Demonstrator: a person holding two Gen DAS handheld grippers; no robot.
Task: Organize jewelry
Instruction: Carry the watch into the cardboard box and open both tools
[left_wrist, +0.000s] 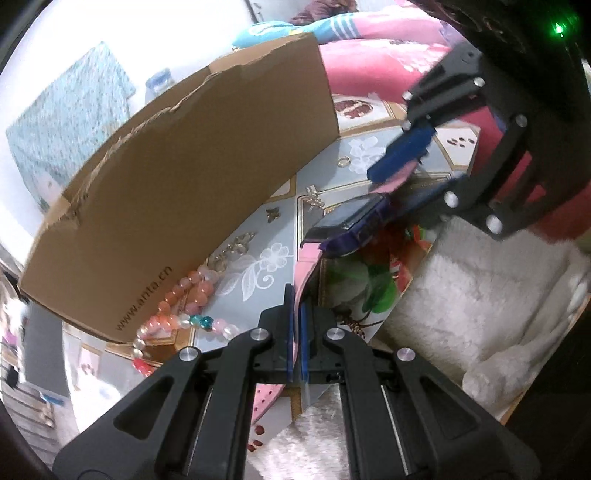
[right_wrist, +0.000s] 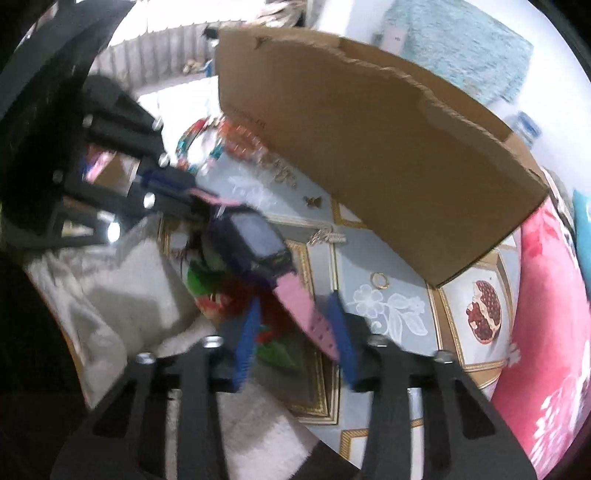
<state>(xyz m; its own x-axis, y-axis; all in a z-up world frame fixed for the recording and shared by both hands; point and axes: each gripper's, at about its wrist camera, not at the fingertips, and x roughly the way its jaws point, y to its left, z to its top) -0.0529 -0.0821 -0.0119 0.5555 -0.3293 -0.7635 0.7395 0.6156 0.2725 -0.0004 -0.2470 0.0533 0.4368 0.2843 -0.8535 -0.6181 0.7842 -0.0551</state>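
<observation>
Cardboard box (left_wrist: 184, 177), brown, printed web address on one side, top edge torn; standing on patterned cloth (left_wrist: 273, 236), pale blue with white flowers and gold borders.

White fleecy mat (left_wrist: 498, 295), beside the cloth at its near edge.

Left gripper (left_wrist: 297, 306), black frame, blue pads; jaws together, clamped on one pink strap of the watch.

Right gripper (right_wrist: 295, 325), same build; jaws a little apart, other pink strap lying between them, against one pad; firm grip not discernible through blur.

Watch (left_wrist: 351, 218), purple case, dark screen, pink straps; raised off the cloth, spanning both grippers.

Bead bracelets (left_wrist: 184, 310), pink, orange and pearl, touching the box corner.

Gold ring (right_wrist: 380, 280), butterfly brooch (right_wrist: 313, 201), small gold pieces (left_wrist: 236, 243); loose on the cloth beside the box.
</observation>
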